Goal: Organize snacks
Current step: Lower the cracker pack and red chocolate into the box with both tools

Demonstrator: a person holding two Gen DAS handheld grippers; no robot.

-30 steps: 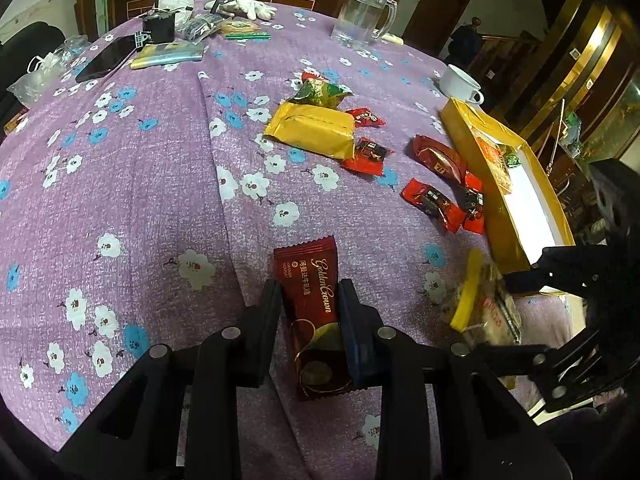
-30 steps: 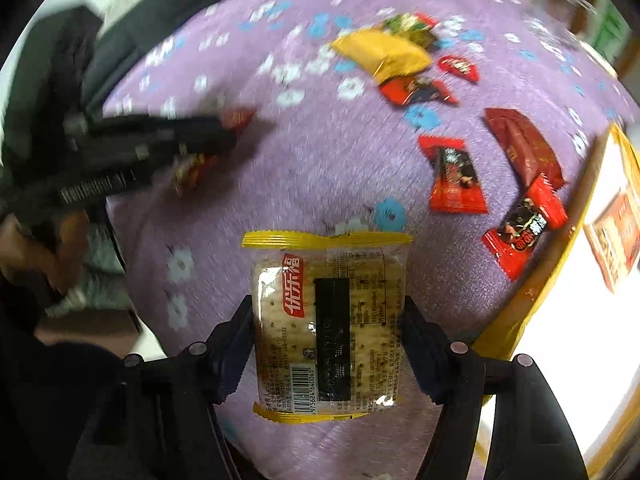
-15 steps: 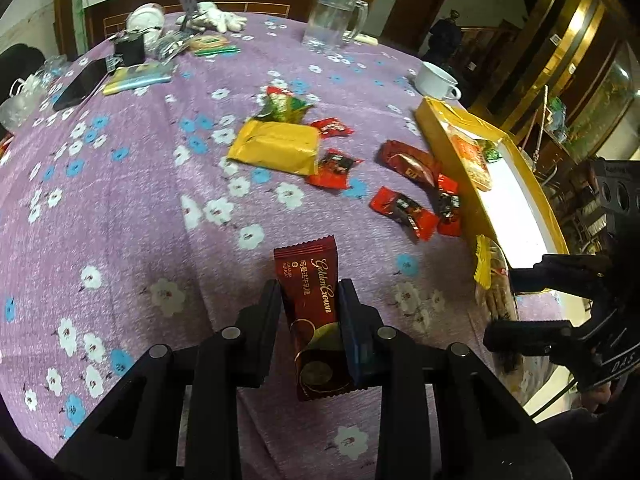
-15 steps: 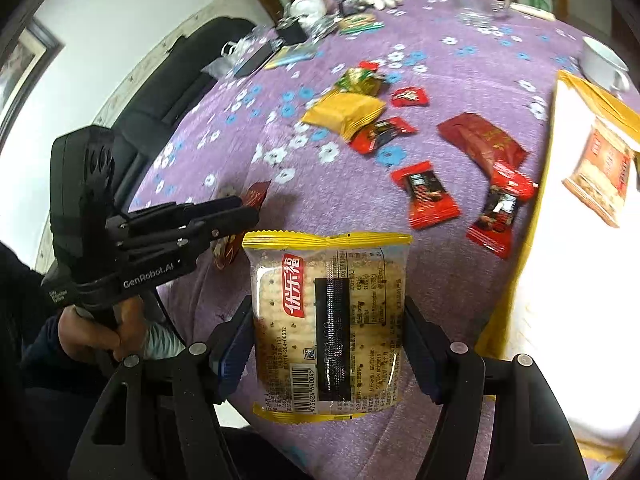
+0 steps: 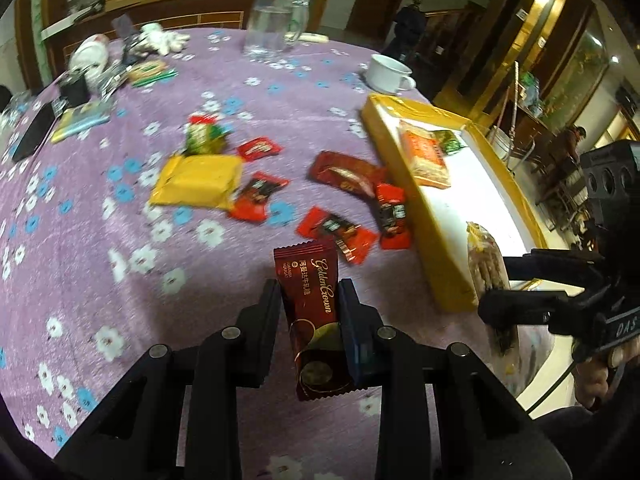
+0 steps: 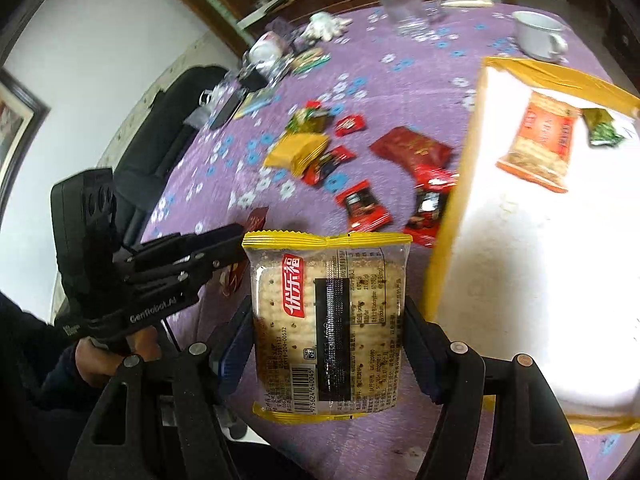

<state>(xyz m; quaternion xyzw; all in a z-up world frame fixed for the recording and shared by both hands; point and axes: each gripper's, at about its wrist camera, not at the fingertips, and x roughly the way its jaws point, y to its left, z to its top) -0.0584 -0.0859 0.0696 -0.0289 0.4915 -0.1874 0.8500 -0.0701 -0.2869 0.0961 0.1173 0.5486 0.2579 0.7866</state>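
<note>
My left gripper [image 5: 310,312] is shut on a dark red Golden Crown candy bar [image 5: 314,320], held above the purple flowered tablecloth [image 5: 100,240]. My right gripper [image 6: 328,320] is shut on a clear, yellow-edged cracker pack [image 6: 328,320], held beside the near corner of the yellow tray [image 6: 440,272]. In the left wrist view that pack [image 5: 486,264] shows edge-on by the tray's wall [image 5: 436,256]. An orange cracker pack [image 6: 540,148] and a small green candy [image 6: 600,128] lie in the tray. Several red candy packs [image 5: 336,234], a dark red pouch [image 5: 344,172] and a yellow pack [image 5: 196,182] lie on the cloth.
A glass pitcher [image 5: 272,24] and a white cup [image 5: 388,74] stand at the far side. A phone [image 5: 34,132], a mug and other clutter sit at the far left. A black chair [image 6: 160,140] stands left of the table. A person's hand [image 6: 104,356] holds the left gripper.
Both grippers have lifted and swung towards the yellow tray with their packs still held. The right one has rolled, so the tray now fills the right of its view.
</note>
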